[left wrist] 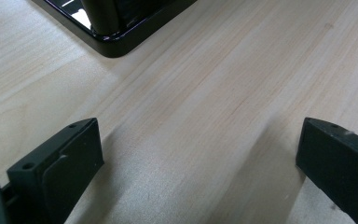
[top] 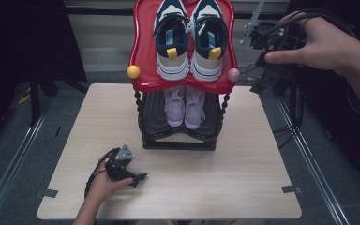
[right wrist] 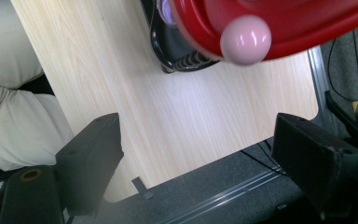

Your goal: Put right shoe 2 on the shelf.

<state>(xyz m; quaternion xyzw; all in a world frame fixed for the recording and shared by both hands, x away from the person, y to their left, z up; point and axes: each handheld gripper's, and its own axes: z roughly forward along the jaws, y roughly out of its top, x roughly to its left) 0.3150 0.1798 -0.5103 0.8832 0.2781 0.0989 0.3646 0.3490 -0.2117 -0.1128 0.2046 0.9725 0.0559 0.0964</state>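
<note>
Resting low on the desk (top: pixel 243 154), our left gripper (top: pixel 138 178) has its fingers released and empty. We hold the right gripper (top: pixel 262 40), fingers spread and empty, beside the red top shelf (top: pixel 145 56) carrying the navy-and-white sneakers (top: pixel 190 42). Next, we judge, comes lining up on the nearer sneaker.

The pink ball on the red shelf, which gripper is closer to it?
Right. The right gripper hangs beside the pink ball, off the table's edge; the left gripper rests low on the table, well in front.
</note>
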